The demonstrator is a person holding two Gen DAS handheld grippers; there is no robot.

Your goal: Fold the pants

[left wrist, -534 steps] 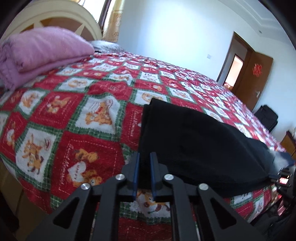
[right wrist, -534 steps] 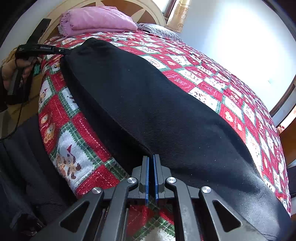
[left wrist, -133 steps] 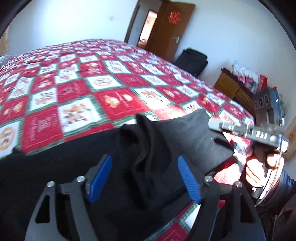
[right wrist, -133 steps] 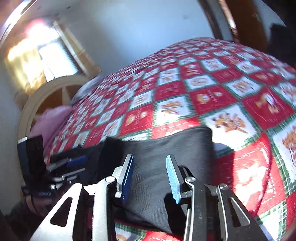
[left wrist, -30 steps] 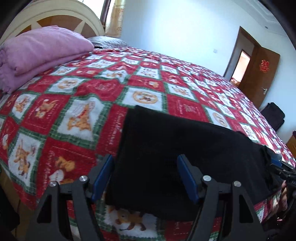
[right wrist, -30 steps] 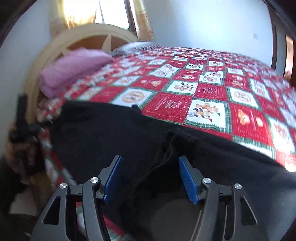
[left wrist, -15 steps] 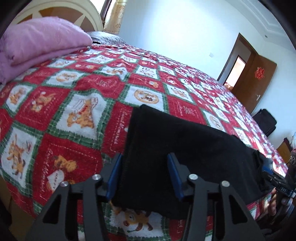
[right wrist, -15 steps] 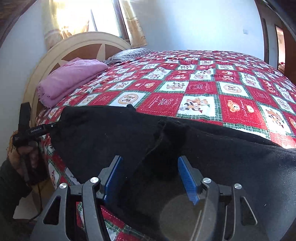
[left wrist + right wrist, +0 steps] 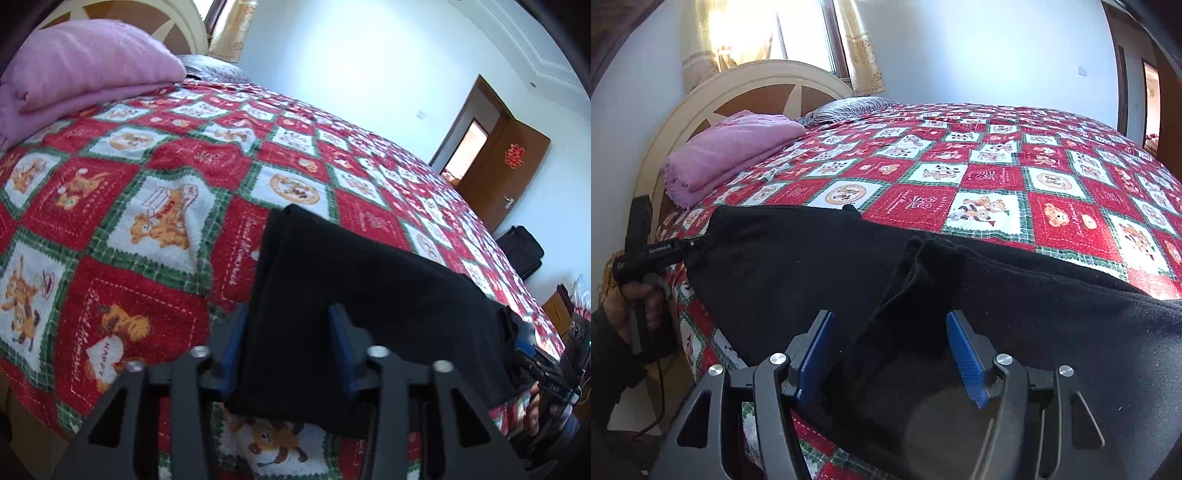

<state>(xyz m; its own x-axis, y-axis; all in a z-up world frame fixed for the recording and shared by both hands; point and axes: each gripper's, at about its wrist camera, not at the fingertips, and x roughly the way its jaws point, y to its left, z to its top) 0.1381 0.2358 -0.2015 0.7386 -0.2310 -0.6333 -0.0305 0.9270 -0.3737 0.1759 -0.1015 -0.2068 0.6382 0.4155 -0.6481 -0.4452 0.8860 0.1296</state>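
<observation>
The black pants (image 9: 369, 288) lie folded lengthwise along the near edge of the bed, on the red patchwork quilt (image 9: 155, 221). My left gripper (image 9: 288, 347) is open, its blue pads straddling the near corner of the pants' left end. My right gripper (image 9: 890, 354) is open over the pants (image 9: 997, 314) near a raised fold and seam. The left gripper (image 9: 665, 251) also shows in the right wrist view at the pants' far left end. The right gripper (image 9: 546, 373) shows in the left wrist view at the pants' right end.
A folded pink blanket (image 9: 81, 74) and a striped pillow (image 9: 849, 105) lie by the cream headboard (image 9: 753, 85). A brown door (image 9: 509, 173) and a black bag (image 9: 521, 251) stand beyond the bed. The bed edge runs just below both grippers.
My left gripper has narrowed its opening and moved closer onto the pants' left corner. My right gripper stays open over the fold with little movement.
</observation>
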